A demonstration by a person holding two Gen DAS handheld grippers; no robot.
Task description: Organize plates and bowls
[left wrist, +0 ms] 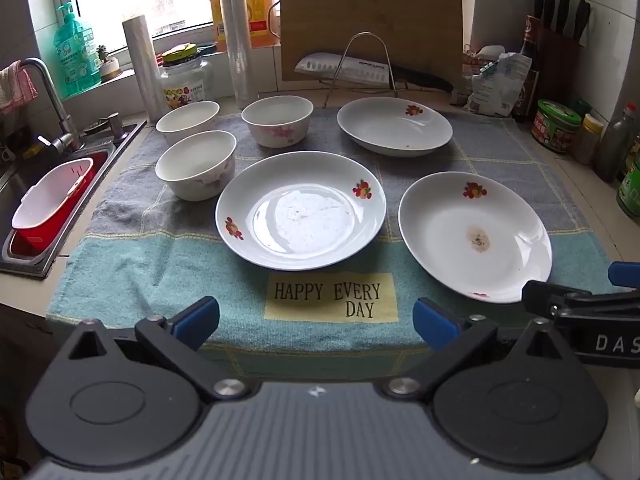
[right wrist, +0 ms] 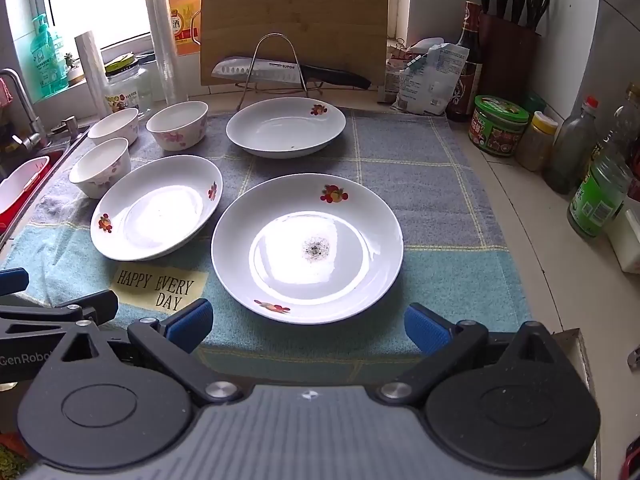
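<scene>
Nothing had yet been organised, judging from how the crockery lay: three plates and three bowls each sat alone on the checked towel (left wrist: 132,280) that covered the surface, none stacked on another. In the left wrist view the centre plate (left wrist: 301,210) lay in the middle of the frame just above the towel's yellow label (left wrist: 330,297), the stained plate (left wrist: 475,236) lay to its right near the lower right edge, and the far plate (left wrist: 394,126) sat in the upper middle before the knife rack (left wrist: 360,66). The three bowls clustered at the upper left: the near bowl (left wrist: 196,164) just beside the centre plate's rim, the back bowl (left wrist: 187,117) behind it and the pink-flowered bowl (left wrist: 277,120) to their right. The left gripper (left wrist: 316,322) hung low in its frame over the towel's front edge, jaws wide apart with nothing between them; the right gripper (right wrist: 308,326) hovered just short of the stained plate's near rim in its own view, jaws likewise spread and empty. All the work appeared to remain: gathering the plates into one pile and nesting the bowls into another. The stained plate carried a dark mark at its centre, which might matter for which goes on top
</scene>
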